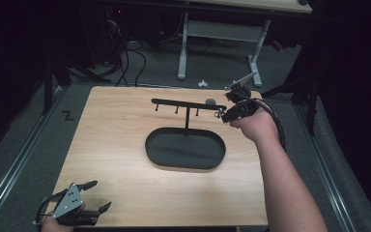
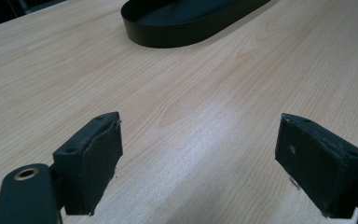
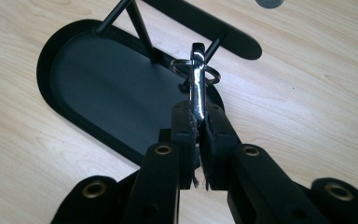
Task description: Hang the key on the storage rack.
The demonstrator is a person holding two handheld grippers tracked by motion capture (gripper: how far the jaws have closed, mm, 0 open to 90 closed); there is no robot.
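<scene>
With right gripper (image 3: 199,122) clenched on metal clasp (image 3: 197,74) at rack's (image 1: 188,104) right peg, left gripper (image 1: 98,195) released near-left: keep clasp upright, ease ring (image 3: 181,68) over peg.

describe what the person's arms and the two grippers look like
Both grippers are black. The left gripper carries a grey three-cornered plate and has flat black pads. The right gripper trails a black cable and shows brass-coloured rivets. The forearms are bare, with no sleeves.

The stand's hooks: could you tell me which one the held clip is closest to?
The hook at the bar's right end: the right gripper holds the clip beside it.
</scene>
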